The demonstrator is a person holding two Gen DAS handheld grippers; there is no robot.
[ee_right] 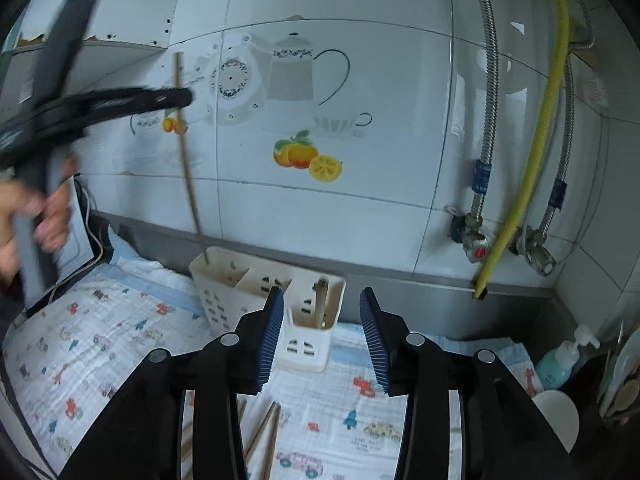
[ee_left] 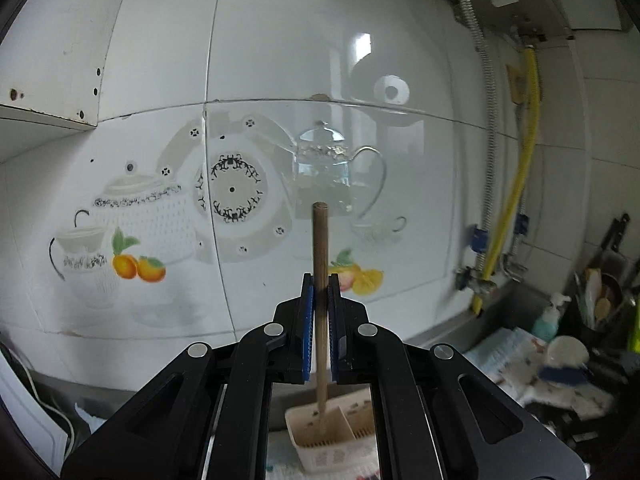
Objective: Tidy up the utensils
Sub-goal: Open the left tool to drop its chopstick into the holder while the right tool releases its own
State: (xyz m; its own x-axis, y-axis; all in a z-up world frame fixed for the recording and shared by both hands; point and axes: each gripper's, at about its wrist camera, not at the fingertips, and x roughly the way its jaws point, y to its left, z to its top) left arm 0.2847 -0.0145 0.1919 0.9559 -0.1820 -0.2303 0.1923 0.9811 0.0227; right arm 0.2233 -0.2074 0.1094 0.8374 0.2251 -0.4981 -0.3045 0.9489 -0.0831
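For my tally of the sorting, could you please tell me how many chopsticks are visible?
3 at least: one chopstick held by the left claw, its tip in the white utensil holder; two loose chopsticks on the patterned cloth beneath the right claw. More may be hidden there.

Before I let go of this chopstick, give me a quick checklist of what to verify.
1. Left gripper shut on the chopstick: ok.
2. Chopstick tip inside the utensil holder, leftmost compartment: ok.
3. Chopstick upright: not ok, it leans in the right wrist view.
4. Tip resting on the holder's bottom: cannot tell.
5. Right gripper open and holding nothing: ok.
6. More chopsticks on the cloth left to sort: not ok, several remain.
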